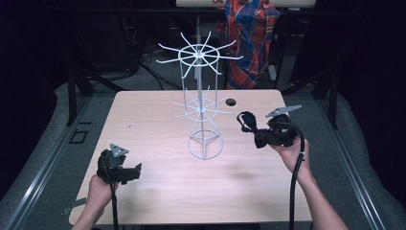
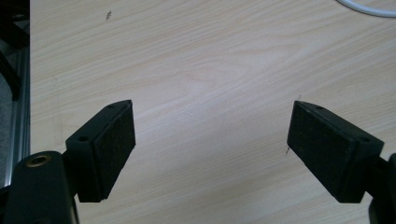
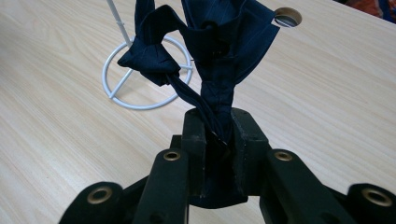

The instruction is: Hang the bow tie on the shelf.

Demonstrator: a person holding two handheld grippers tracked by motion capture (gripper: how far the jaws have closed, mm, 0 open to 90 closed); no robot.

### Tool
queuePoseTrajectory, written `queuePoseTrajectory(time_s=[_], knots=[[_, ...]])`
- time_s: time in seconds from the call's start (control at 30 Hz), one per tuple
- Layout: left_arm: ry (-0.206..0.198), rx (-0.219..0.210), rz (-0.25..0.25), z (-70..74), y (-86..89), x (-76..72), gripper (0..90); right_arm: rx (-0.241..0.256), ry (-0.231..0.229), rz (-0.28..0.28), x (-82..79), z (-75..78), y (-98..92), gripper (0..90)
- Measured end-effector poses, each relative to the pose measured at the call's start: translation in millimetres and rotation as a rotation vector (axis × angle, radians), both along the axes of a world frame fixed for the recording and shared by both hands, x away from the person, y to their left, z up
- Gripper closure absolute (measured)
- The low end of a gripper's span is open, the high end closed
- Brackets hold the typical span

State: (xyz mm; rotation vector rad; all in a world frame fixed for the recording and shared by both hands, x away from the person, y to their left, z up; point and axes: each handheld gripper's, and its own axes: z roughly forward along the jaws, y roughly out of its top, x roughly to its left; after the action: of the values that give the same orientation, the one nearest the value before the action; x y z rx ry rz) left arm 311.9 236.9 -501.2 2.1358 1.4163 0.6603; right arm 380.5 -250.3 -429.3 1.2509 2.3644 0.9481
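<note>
We see our right gripper (image 3: 217,135) clamped tight on a dark navy bow tie (image 3: 219,46), the cloth pinched between the two jaws and its knotted folds standing up beyond them; in the high view that gripper (image 1: 256,134) is held above the table's (image 1: 143,124) right side, just beside the white wire rack (image 1: 203,96), whose ring base (image 3: 140,70) lies behind the tie; our left gripper (image 2: 212,140) has its jaws spread wide with nothing between the pads (image 2: 114,142), only bare wood beneath; it sits low at the table's near left corner (image 1: 131,172), well apart from the tie.
</note>
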Motion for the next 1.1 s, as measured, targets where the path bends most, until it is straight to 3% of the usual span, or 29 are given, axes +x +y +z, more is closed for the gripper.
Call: queuePoseTrajectory(time_s=[1.1], knots=[[0.001,0.001,0.0,-0.6,-0.4,0.4,15.5,0.047,-0.06,0.015,-6.5,20.7,-0.4,77.0]])
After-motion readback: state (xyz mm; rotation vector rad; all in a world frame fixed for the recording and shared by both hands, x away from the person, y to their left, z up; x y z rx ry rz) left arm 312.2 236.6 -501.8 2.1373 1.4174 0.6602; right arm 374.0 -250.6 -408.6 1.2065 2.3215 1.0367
